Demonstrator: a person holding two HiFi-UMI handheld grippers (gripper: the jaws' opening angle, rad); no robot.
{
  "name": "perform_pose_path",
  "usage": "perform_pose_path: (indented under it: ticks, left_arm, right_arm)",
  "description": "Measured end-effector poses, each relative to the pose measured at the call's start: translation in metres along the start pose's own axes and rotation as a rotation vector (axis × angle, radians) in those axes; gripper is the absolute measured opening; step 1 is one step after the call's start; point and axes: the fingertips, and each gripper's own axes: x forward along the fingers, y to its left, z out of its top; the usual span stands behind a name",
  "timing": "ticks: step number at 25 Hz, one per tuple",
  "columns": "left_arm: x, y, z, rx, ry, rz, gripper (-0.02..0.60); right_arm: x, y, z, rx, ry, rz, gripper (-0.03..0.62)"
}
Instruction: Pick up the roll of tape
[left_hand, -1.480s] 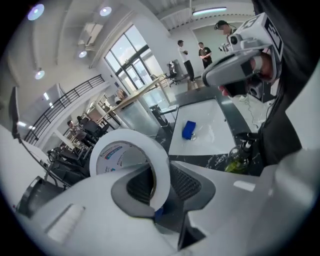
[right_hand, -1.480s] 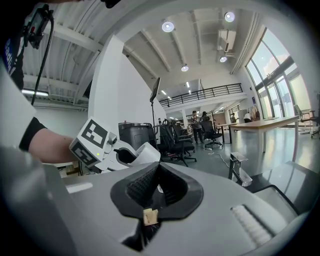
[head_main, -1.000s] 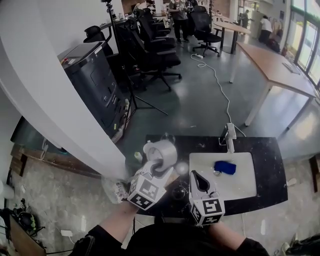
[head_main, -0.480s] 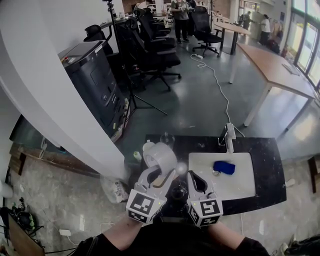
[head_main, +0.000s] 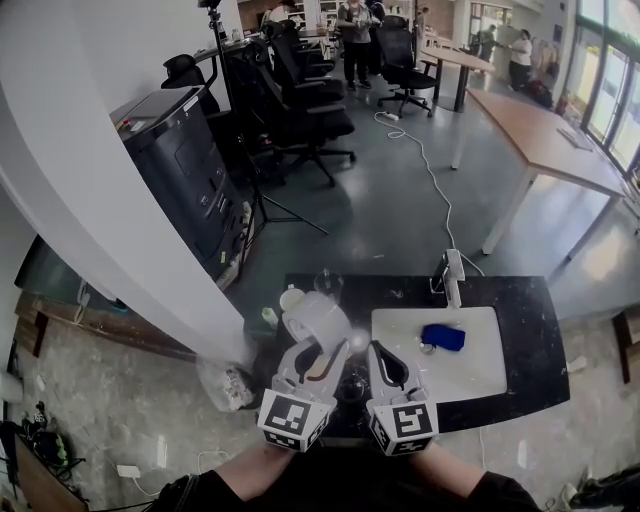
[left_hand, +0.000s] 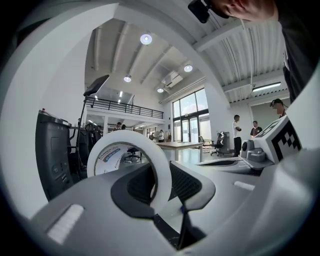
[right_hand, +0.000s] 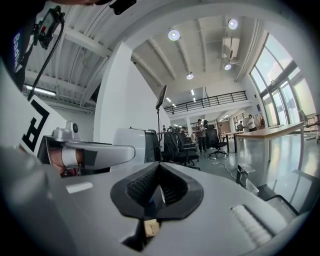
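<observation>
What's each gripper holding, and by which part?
Left gripper holds the roll of tape by its wall, one jaw inside the hole. Right gripper: shut, empty.

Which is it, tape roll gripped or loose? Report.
Gripped: the left gripper is shut on the tape roll, one pad inside its ring, one outside.

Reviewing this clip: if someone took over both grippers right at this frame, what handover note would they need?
Left gripper: shut on the roll of tape, with one jaw through the core and the other outside, pinching its wall.
Right gripper: shut and empty, close beside the left one.
Things: the roll appears lifted over the left end of the black table. A blue object lies on the white mat, apart from both grippers.
Done: the tape is picked up.
Left: probably only holding the grip steady; no set-down spot is given.
</observation>
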Motion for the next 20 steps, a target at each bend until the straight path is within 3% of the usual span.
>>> perform_pose_path:
  ticks: [20]
  left_arm:
    - [0.002,-0.003,-0.001,-0.004,-0.003,0.015,0.114]
  right_arm:
    - [0.008,0.004,0.024,-0.051,-0.077,0.014,0.003]
